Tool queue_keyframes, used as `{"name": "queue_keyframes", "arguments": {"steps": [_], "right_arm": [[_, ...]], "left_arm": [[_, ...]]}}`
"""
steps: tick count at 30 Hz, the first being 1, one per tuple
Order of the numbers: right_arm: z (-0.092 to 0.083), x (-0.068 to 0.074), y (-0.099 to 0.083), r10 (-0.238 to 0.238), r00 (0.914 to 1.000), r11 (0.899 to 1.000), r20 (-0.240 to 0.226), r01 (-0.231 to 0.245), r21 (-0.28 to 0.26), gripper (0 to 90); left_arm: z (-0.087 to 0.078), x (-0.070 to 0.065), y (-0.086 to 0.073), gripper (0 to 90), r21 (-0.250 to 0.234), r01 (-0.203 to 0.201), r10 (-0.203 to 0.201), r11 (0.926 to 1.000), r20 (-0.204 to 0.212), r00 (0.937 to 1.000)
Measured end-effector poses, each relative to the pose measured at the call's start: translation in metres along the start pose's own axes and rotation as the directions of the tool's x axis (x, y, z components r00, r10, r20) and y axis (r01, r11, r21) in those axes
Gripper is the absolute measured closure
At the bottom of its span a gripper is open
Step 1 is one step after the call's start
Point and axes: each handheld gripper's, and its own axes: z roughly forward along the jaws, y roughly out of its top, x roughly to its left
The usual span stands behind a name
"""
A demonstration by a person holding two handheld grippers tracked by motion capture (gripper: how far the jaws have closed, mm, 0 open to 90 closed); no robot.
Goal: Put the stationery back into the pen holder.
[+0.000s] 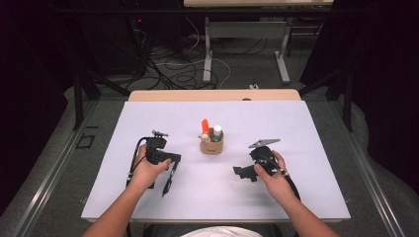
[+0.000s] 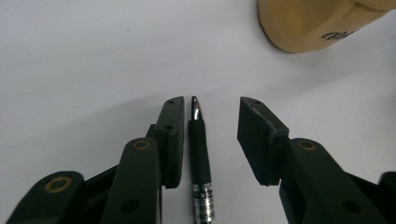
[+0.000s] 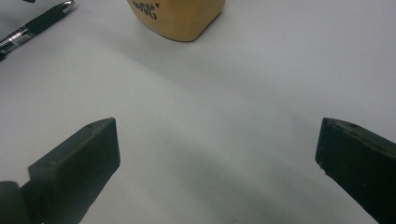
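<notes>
White table w/ tan holder cup at centre; black pen lying flat left of it.

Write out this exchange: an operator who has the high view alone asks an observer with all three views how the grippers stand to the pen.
Operator: Is the pen between the left jaws?
Observer: Yes. The pen lies between the left gripper jaws, close beside one pad, with a gap to the other.
Operator: Where is its tip?
Observer: The metal tip is about level with the pad ends.
Operator: And the right gripper?
Observer: The right gripper has its jaws wide apart over the bare table.
</notes>
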Motion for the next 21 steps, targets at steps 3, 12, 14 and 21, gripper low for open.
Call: {"name": "queue_keyframes", "arguments": {"steps": [3, 12, 14, 21], "right_arm": [[0.0, 0.0, 0.0, 0.0, 1.0, 1.0, -0.001, 0.0, 0.001, 0.0], [0.0, 0.0, 0.0, 0.002, 1.0, 1.0, -0.006, -0.002, 0.003, 0.0], [0.0, 0.0, 0.0, 0.001, 1.0, 1.0, -0.003, -0.001, 0.004, 0.0], [0.001, 0.0, 0.0, 0.006, 0.9999, 1.0, -0.012, -0.006, 0.008, 0.0]], "left_arm": [[0.003, 0.001, 0.001, 64.8, 0.004, 0.008, -0.008, 1.0, -0.008, 0.9999], [0.017, -0.002, 0.001, 71.2, 0.061, 0.011, -0.008, 0.9981, -0.037, 0.9993], [0.019, -0.002, 0.001, 71.5, 0.066, 0.008, -0.005, 0.9978, -0.041, 0.9992], [0.02, -0.003, 0.002, 75.4, 0.077, 0.005, -0.001, 0.997, -0.056, 0.9984]]}}
